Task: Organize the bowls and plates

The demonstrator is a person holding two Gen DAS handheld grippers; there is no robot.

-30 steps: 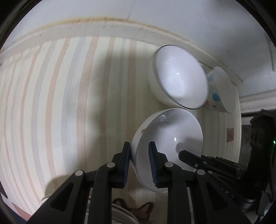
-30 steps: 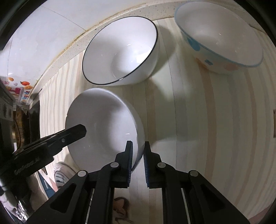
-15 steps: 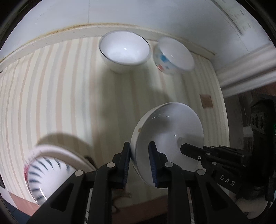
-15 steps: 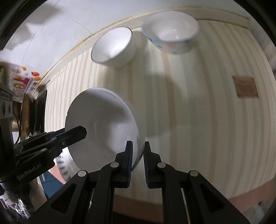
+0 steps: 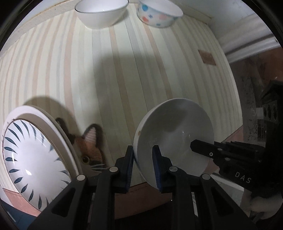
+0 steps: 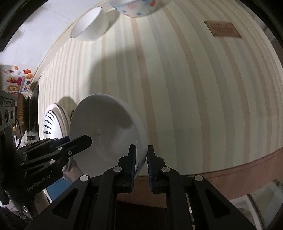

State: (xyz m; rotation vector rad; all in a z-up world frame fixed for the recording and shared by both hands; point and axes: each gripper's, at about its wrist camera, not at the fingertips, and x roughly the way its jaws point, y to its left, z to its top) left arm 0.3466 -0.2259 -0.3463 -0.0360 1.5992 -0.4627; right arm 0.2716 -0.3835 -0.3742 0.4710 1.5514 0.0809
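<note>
A plain white bowl [image 5: 175,134] hangs in the air near the table's front edge, held by both grippers on opposite sides of its rim. My left gripper [image 5: 143,162] is shut on its left rim. My right gripper [image 6: 141,164] is shut on its right rim; the bowl [image 6: 106,131] shows there too. The right gripper's fingers [image 5: 212,150] reach into the left wrist view, the left gripper's fingers [image 6: 70,143] into the right wrist view. A white plate with blue leaf marks [image 5: 33,155] lies at the front left, also in the right wrist view [image 6: 53,120].
A white bowl with a dark rim [image 5: 100,14] and a white bowl with coloured spots [image 5: 159,16] stand at the table's far edge by the wall. A cat-picture mat [image 5: 90,146] lies under the plate. The striped tablecloth [image 5: 123,70] ends in a brown front edge [image 6: 230,162].
Both grippers have carried the white bowl back from the far bowls toward the front edge. The blue-leaf plate and the cat mat have come into view at the left.
</note>
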